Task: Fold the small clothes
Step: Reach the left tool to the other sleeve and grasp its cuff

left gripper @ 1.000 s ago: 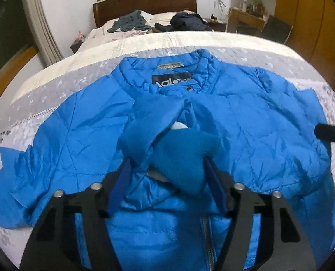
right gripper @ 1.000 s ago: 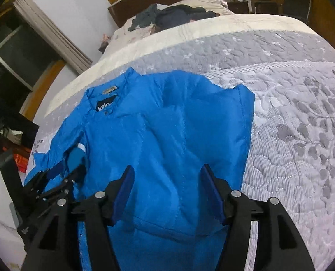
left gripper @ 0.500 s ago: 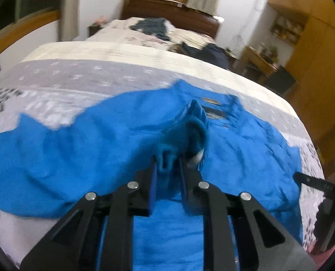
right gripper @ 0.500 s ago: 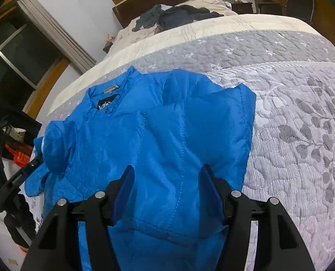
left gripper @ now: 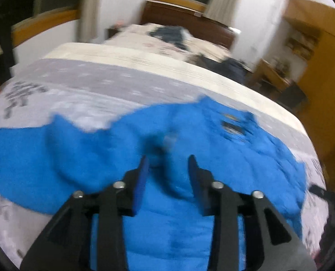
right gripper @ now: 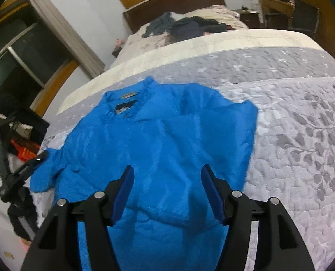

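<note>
A blue padded jacket [right gripper: 167, 131] lies face up on the bed, collar and label [right gripper: 124, 107] toward the headboard. My right gripper [right gripper: 167, 169] hovers open over its lower front, with nothing between the fingers. In the blurred left wrist view my left gripper [left gripper: 167, 160] is open low over the jacket [left gripper: 224, 149]. A bunched sleeve cuff [left gripper: 161, 141] lies just ahead of its fingertips. The sleeve [left gripper: 32, 158] spreads out to the left. In the right wrist view the left gripper [right gripper: 29, 167] shows at the jacket's left sleeve end [right gripper: 47, 176].
The grey leaf-patterned quilt [right gripper: 298, 131] covers the bed, with a cream band [right gripper: 190, 49] behind it. Dark clothes [right gripper: 190, 27] lie near the wooden headboard [right gripper: 178, 2]. A desk and chair [right gripper: 303, 15] stand at the far right. Bags and clutter [right gripper: 20, 140] sit beside the bed's left edge.
My left gripper shut on the sleeve cuff over the chest, carried it out to the left, and now stands open. The right gripper stayed open and barely moved.
</note>
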A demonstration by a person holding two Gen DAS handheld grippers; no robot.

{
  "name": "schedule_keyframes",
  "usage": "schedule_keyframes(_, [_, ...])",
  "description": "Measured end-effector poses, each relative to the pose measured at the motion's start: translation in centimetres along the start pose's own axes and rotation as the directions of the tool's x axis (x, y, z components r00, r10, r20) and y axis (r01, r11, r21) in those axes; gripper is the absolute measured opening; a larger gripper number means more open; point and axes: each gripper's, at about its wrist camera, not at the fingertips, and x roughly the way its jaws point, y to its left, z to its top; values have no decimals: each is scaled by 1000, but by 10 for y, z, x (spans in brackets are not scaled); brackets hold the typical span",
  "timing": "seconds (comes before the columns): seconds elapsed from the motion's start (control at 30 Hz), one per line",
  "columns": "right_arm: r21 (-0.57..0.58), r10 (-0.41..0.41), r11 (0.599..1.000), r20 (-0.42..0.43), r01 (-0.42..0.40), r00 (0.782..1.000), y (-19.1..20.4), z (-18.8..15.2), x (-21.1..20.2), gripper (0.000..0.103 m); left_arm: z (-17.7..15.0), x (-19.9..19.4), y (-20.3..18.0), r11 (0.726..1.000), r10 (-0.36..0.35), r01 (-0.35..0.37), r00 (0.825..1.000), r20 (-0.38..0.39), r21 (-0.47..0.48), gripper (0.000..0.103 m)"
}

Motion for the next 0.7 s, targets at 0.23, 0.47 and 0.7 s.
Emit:
schedule_keyframes(0.23, [14, -39, 999, -109, 40, 993, -8, -5, 38, 62, -28, 68, -24, 992, 58, -37, 983, -173, 119, 40])
schedule_keyframes(0.47, [34, 15, 999, -139, -11, 990, -24, -9, 64, 62, -35, 81, -11, 995, 34, -18, 985, -172, 95, 40])
schedule_keyframes(0.7, [-17, -29, 999, -124, 27, 992, -13, -13, 68, 64, -38, 78, -11, 995, 35, -20, 987, -154, 96, 40])
